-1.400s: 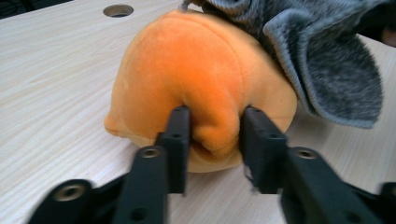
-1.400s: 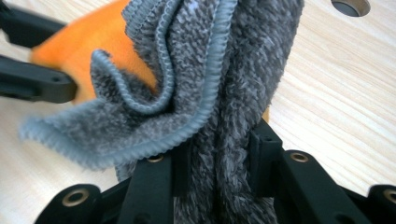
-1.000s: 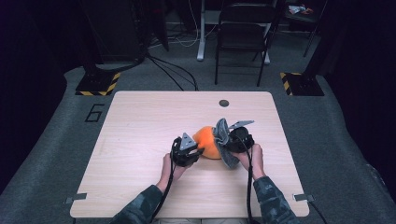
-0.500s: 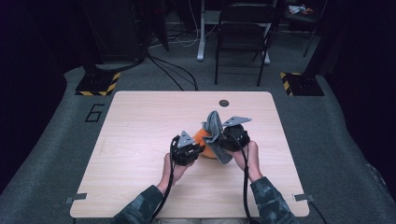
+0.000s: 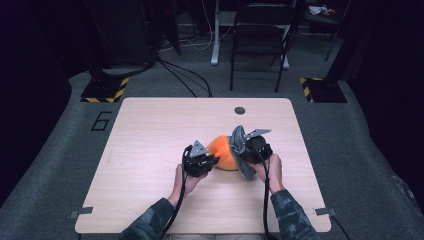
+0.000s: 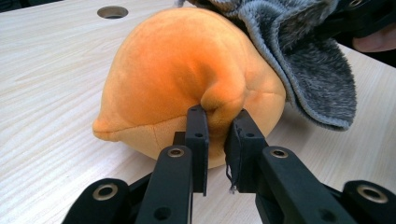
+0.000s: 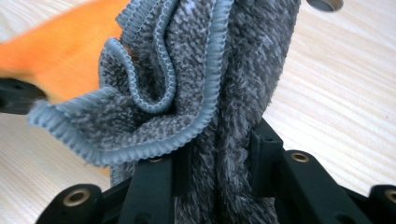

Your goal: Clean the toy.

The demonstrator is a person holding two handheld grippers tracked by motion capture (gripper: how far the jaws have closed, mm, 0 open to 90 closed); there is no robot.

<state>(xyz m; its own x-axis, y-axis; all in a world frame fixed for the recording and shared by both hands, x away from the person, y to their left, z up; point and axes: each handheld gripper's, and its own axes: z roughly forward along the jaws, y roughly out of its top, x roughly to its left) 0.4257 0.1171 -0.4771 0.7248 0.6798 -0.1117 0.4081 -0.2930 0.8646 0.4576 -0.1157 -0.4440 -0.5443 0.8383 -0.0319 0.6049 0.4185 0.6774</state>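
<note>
High view has the orange plush toy (image 5: 223, 152) sitting on the wooden table (image 5: 150, 145), a bit toward 4 o'clock from the table's middle, right between the two grippers. The left gripper (image 5: 214, 161) comes at it from about 8 o'clock, and the right gripper (image 5: 240, 151) sits at its 3 o'clock side with a grey cloth (image 5: 239, 145) bunched up against the plush.

In the left gripper view the left gripper (image 6: 219, 123) has its jaws pinched on a little fold of the orange plush toy (image 6: 177, 70) near the bottom, fabric squeezed between them. The grey cloth (image 6: 308, 70) drapes over the plush around 2 o'clock.

Right gripper view: the right gripper (image 7: 219, 149) is clamped on the grey cloth (image 7: 196, 79), which stands up folded between the jaws. The orange plush toy (image 7: 60, 51) peeks out at 10 o'clock.
</note>
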